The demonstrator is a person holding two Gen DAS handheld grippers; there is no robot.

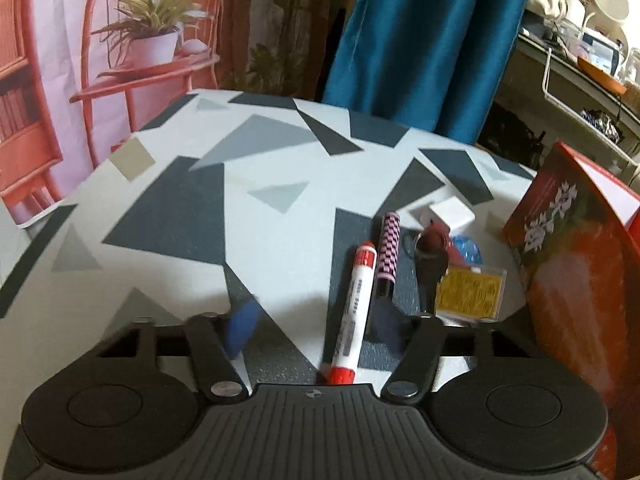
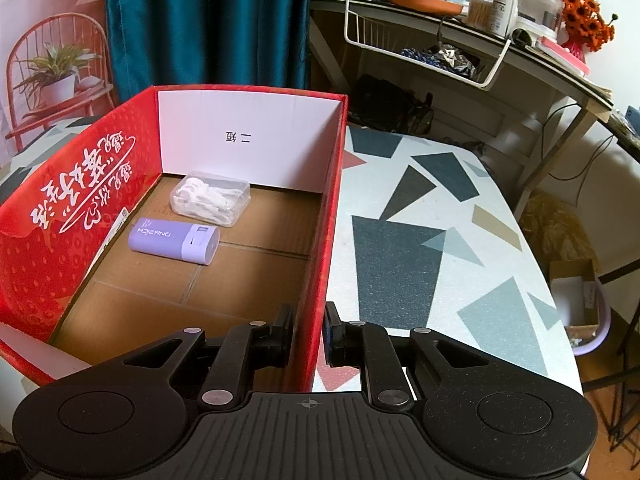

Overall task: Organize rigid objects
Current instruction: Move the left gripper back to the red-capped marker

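Observation:
My left gripper (image 1: 316, 320) is open just above the table, its blurred blue fingertips (image 1: 242, 328) either side of a red-and-white marker (image 1: 354, 312). Beside the marker lie a pink-and-black patterned pen (image 1: 389, 250), a dark key-like item (image 1: 430, 268), a blue disc (image 1: 468, 250), a yellow item in a clear case (image 1: 470, 294) and a white block (image 1: 450, 212). My right gripper (image 2: 307, 332) is shut on the right wall of the red strawberry box (image 2: 320, 216). Inside the box lie a purple case (image 2: 174, 240) and a clear box of white picks (image 2: 210, 198).
The red box (image 1: 576, 264) stands at the right edge of the left wrist view. The table (image 2: 440, 240) has a grey-and-white triangle cover. A blue curtain (image 1: 424, 40) and a cluttered shelf (image 2: 460, 20) stand behind.

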